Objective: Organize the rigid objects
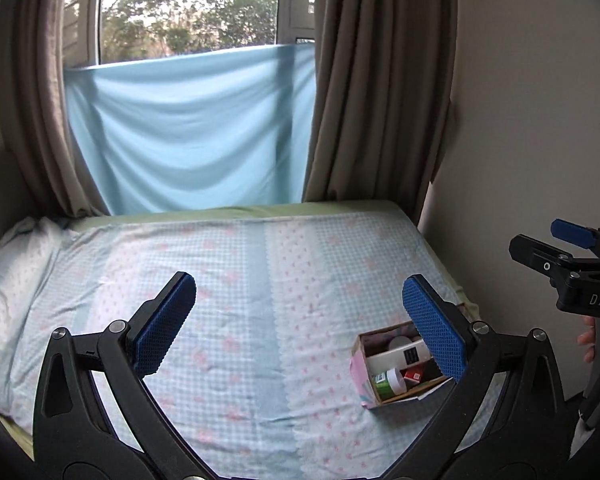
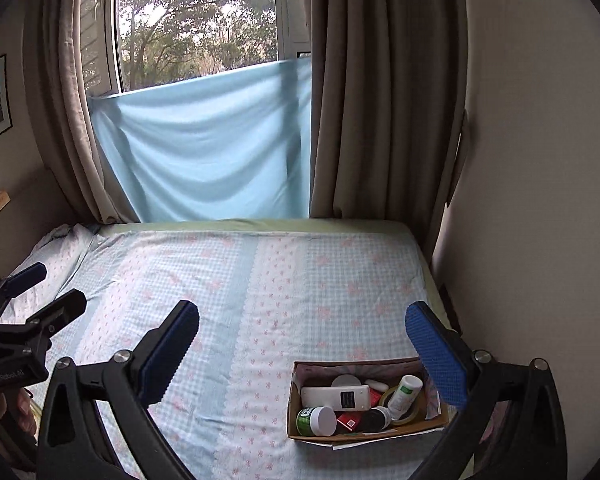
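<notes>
A small cardboard box (image 2: pixel 296 416) sits on the bed at the lower right; it also shows in the left wrist view (image 1: pixel 360 376). Inside lie a white remote-like device (image 2: pixel 334 397), a green jar with a white lid (image 2: pixel 316 421), a white bottle (image 2: pixel 404 394), a tape roll (image 2: pixel 414 414), a red item (image 2: pixel 348 422) and a dark jar (image 2: pixel 376 419). My left gripper (image 1: pixel 300 320) is open and empty above the bed. My right gripper (image 2: pixel 302 346) is open and empty above the bed, its right finger over the box's right end.
The bed (image 2: pixel 260 280) has a blue-and-pink checked sheet with a pillow (image 1: pixel 16 280) at the left. A wall (image 2: pixel 540 200) runs along the right side. Curtains (image 2: pixel 380 100) and a hung blue cloth (image 2: pixel 212 140) stand at the far end.
</notes>
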`<state>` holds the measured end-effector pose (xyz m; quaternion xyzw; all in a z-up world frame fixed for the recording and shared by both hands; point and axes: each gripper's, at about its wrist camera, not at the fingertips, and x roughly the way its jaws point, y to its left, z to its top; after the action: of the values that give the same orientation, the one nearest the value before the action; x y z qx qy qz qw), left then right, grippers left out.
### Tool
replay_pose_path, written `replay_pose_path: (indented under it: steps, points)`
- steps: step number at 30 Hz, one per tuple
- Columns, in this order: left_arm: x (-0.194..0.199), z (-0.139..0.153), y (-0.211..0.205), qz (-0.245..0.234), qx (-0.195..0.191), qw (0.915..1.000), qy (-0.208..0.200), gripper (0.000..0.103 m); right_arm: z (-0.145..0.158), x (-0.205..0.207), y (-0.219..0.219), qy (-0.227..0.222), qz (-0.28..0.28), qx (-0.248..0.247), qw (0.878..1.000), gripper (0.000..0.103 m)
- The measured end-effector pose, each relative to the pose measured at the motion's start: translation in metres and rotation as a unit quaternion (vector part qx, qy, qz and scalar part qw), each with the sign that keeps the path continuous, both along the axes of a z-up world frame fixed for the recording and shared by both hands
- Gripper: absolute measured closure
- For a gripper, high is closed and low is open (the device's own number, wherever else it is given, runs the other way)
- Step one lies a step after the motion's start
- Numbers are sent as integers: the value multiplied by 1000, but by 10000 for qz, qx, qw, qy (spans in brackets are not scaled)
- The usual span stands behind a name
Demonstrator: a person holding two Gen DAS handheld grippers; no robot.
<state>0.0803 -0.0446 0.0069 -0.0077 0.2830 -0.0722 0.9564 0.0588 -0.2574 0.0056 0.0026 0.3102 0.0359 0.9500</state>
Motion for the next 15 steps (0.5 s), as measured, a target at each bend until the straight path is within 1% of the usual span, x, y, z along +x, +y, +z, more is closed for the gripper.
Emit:
replay_pose_path:
  steps: [4, 7, 11, 15]
  points:
    - [-20, 4, 9, 113, -104, 9995, -278, 0, -6, -18, 5, -160, -60, -50, 9998, 0]
    - [-29, 3, 6, 152, 17, 9989, -434, 0, -8, -24, 6, -182, -93, 12, 9998, 0]
    - [-34, 8, 5, 191, 51, 9983, -548, 0, -5, -30, 7, -224, -114, 32, 9997, 0]
    - [-38, 10, 5, 204, 12, 9982, -558, 0, -4, -33, 4, -295, -154, 25, 9994, 0]
